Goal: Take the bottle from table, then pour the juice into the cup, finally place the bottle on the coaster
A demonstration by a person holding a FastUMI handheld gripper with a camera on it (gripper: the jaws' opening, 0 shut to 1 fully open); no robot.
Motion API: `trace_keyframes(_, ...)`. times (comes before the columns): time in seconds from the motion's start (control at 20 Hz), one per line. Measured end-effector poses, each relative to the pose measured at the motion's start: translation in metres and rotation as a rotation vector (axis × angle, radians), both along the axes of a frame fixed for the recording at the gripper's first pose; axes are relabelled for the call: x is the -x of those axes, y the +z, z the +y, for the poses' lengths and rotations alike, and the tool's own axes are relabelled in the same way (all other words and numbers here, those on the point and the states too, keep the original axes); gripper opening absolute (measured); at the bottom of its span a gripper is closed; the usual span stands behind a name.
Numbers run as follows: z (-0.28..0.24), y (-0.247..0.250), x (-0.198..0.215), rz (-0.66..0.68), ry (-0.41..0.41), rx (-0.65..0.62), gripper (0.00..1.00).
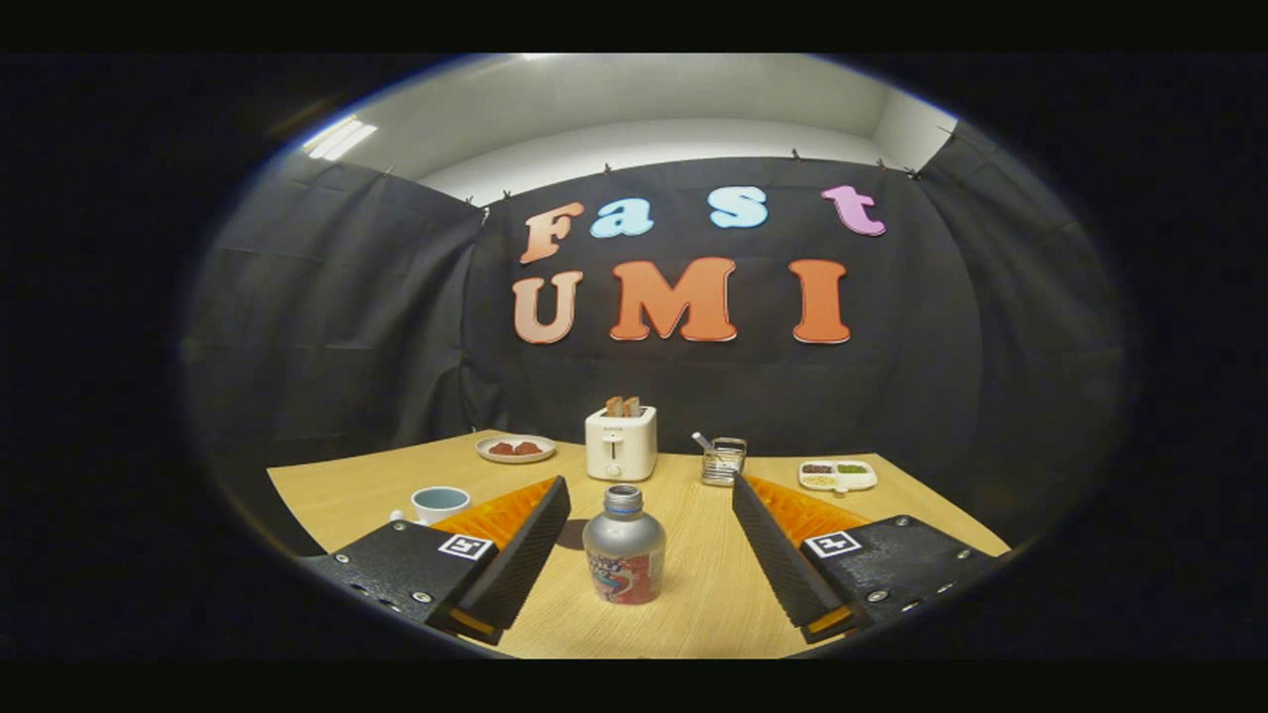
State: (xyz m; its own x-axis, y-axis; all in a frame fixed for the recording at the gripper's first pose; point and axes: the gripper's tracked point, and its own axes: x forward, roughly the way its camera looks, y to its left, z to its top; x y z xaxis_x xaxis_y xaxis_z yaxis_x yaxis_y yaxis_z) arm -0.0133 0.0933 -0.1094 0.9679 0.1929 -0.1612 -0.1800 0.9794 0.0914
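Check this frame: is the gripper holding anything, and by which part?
Nothing is held. The gripper is open, and the bottle stands between its fingers, untouched.

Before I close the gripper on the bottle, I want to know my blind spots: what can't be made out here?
- Coaster: a dark round patch lies behind the bottle, mostly hidden by it; can't confirm what it is.
- Juice level: the bottle's wall is opaque.
- Cup: partly behind the left finger; its contents are unclear.
- Divided dish and plate: the food is too small to identify.
- Gripper: open, bottle between fingers, untouched.
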Motion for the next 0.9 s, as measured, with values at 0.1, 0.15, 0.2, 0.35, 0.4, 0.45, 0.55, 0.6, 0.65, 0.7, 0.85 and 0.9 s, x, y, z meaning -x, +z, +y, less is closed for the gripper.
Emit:
trace_keyframes(0.1, 0.006, -0.018, -0.001, 0.026, 0.008, -0.004, 0.98)
trace_keyframes(0.15, 0.009, -0.026, -0.001, 0.038, 0.011, -0.006, 0.98)
trace_keyframes(0.2, 0.012, -0.034, -0.003, 0.050, 0.014, -0.005, 0.98)
trace_keyframes(0.35, 0.017, -0.056, -0.007, 0.087, 0.016, 0.002, 0.98)
trace_keyframes(0.4, 0.020, -0.063, -0.008, 0.099, 0.019, 0.000, 0.98)
trace_keyframes(0.45, 0.022, -0.069, -0.010, 0.109, 0.019, -0.004, 0.98)
trace_keyframes(0.55, 0.024, -0.083, -0.011, 0.130, 0.017, -0.017, 0.98)
trace_keyframes(0.6, 0.025, -0.088, -0.012, 0.141, 0.015, -0.022, 0.99)
trace_keyframes(0.65, 0.028, -0.093, -0.014, 0.149, 0.019, -0.024, 0.99)
trace_keyframes(0.7, 0.030, -0.097, -0.016, 0.156, 0.018, -0.024, 0.99)
trace_keyframes(0.85, 0.033, -0.108, -0.020, 0.172, 0.013, -0.026, 0.99)
trace_keyframes(0.9, 0.033, -0.112, -0.021, 0.178, 0.007, -0.022, 0.99)
